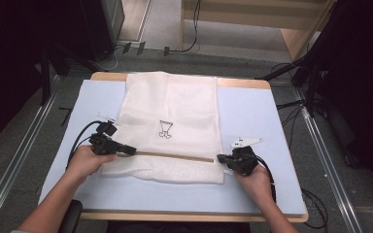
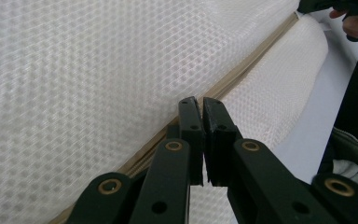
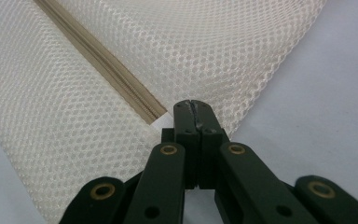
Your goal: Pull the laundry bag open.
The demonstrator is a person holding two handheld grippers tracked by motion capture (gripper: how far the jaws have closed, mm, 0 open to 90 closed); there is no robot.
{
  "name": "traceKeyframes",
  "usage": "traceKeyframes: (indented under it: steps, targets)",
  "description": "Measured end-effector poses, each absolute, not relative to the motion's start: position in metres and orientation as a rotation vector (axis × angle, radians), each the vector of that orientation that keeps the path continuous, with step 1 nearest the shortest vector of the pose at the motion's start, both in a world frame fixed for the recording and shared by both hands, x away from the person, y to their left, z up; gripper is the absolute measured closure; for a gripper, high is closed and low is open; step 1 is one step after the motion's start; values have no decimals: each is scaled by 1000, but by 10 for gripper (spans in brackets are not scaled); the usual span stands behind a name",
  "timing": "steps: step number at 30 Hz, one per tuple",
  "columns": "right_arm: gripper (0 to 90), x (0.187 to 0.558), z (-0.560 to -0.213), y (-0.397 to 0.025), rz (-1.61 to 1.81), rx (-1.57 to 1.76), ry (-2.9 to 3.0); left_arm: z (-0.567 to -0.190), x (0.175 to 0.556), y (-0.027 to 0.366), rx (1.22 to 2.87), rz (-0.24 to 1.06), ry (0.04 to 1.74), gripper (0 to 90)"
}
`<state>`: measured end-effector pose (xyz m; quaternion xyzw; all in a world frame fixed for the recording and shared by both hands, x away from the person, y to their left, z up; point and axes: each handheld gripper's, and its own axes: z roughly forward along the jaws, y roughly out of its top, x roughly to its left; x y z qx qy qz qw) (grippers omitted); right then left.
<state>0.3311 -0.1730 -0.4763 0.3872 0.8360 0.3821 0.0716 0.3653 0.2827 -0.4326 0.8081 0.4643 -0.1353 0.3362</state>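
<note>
A: Entry, left side first. We have the left tool (image 1: 126, 150) at the left end of the zip (image 1: 175, 156) that crosses the near part of the white mesh bag (image 1: 170, 104). In the left gripper view its jaws stand almost together, a thin slit between the pads, right over the beige zip tape (image 2: 233, 81). We cannot tell whether any fabric or the slider is pinched in that slit.

B: Noted. The bag lies flat on the blue worktop (image 1: 252, 116), long axis running away from us, far edge at the worktop's back rim. Small dark printed mark (image 1: 165, 129) near its middle.

A: Handling judgement: open-weave mesh (image 3: 205, 42), so light and thoroughly limp. We expect it to drape and bunch if lifted at one point only, and to slide easily on the smooth worktop.

B: Agreed. Mesh could snag on a jaw corner, but it is not fragile otherwise. The zip tape is the stiffest line in it, so that is where we should hold, one tool at each end, keeping the line taut.

A: Right side. The right tool (image 1: 222, 158) sits at the right end of the zip, by the bag's right edge. In the right gripper view the jaws are pressed fully together, tip (image 3: 193, 106) at the end of the zip tape (image 3: 98, 51). A sliver of white shows beside the tip; whether it is held we cannot say

B: Logged. Bag's near right corner (image 1: 218, 178) lies just beside that hand
</note>
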Motion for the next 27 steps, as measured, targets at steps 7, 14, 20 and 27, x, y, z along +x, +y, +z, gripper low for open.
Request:
traceKeyframes:
  steps: [7,14,20,27]
  targets:
    - [900,332,-476,-173,1143,1168,2521,-431,361,299,2074,-333,1234,886]
    - [900,333,-476,-174,1149,1172,2528,-430,359,307,2072,-308,1252,886]
    - [900,334,-476,-174,1153,1168,2534,-429,357,314,2062,-292,1267,886]
    - [900,334,-476,-175,1151,1163,2540,-428,355,317,2046,-297,1272,887]
